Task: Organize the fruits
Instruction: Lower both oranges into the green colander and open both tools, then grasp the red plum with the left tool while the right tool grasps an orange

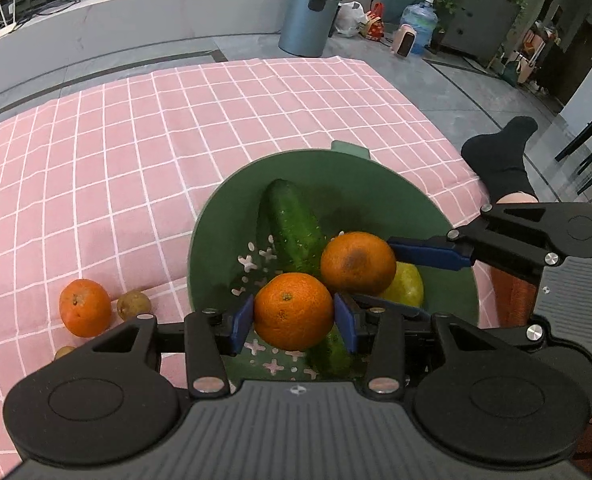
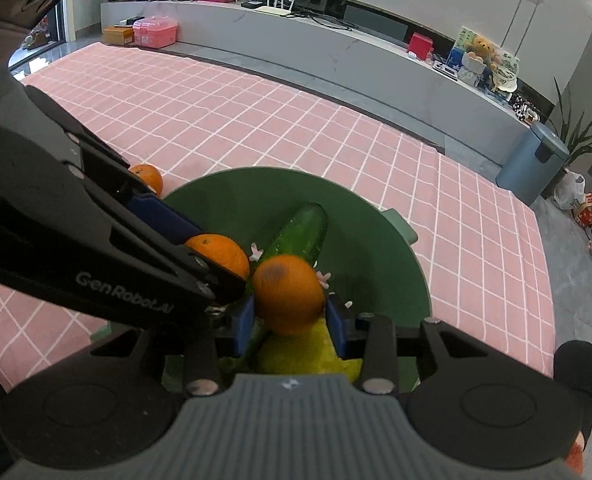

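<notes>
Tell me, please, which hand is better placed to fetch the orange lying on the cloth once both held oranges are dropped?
Left, probably: the loose orange lies on the cloth just left of the left gripper; the right gripper works the bowl's far side.

Left gripper (image 1: 294, 318) angled downward, blue pads clamped on an orange, right gripper (image 2: 290, 316) likewise tilted down, gripping another orange

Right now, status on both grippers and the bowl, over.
Left hand-held gripper shut on one orange, right hand-held gripper shut on a bruised orange. Both over the green bowl. Cucumber and yellow fruit below. Nothing blocking.
</notes>
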`<state>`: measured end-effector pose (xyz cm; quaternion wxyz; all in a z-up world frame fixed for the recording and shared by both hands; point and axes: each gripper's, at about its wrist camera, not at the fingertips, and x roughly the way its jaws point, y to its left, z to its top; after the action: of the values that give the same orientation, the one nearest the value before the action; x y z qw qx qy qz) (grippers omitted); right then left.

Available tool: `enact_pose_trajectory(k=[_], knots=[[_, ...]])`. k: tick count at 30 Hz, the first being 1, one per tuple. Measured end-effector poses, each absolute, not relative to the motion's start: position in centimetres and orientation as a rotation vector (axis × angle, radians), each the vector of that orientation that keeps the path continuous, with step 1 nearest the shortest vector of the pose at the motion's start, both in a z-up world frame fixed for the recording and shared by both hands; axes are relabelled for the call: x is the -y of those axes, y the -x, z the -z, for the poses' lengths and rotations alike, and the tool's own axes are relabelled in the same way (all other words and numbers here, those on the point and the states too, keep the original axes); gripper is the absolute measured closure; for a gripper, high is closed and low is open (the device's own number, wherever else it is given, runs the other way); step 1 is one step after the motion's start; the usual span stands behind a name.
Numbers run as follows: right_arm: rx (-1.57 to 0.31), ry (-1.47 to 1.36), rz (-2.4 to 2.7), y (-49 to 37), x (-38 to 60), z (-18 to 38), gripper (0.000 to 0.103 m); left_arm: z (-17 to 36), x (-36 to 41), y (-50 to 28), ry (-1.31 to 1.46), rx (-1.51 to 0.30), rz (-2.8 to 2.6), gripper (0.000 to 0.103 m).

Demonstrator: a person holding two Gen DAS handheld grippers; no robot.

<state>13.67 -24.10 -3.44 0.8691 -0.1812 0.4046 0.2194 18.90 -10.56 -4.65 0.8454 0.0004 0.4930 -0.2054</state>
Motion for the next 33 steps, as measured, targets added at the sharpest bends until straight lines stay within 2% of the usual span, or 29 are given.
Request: enact_pose_trajectory(k=[4, 6, 10, 17, 33], knots=[[-0.846, 0.39, -0.45, -13.5, 23.9, 3.4, 0.06, 4.2, 10.5, -18.4, -0.006, -1.01, 0.438, 0.052], [-0.844, 0.391, -0.443, -13.5, 23.8, 3.3, 0.059, 3.6, 10.4, -18.1, -0.005, -0.986, 0.443, 0.048], [-0.826, 0.389, -0.432, -13.0, 23.8, 2.6, 0.044, 2.3, 10.3, -17.5, 0.012, -0.95, 0.454, 0.044], [-0.762, 0.406, -0.398, -10.3, 23.3, 0.9, 0.031, -0.2, 9.8, -15.4, -0.019, -0.876, 0.435, 0.042], [-0.654, 0.249, -0.419, -3.9, 19.2, -1.4, 0.029, -2.4, 3.5, -9.5, -0.098, -0.8, 0.365, 0.042]])
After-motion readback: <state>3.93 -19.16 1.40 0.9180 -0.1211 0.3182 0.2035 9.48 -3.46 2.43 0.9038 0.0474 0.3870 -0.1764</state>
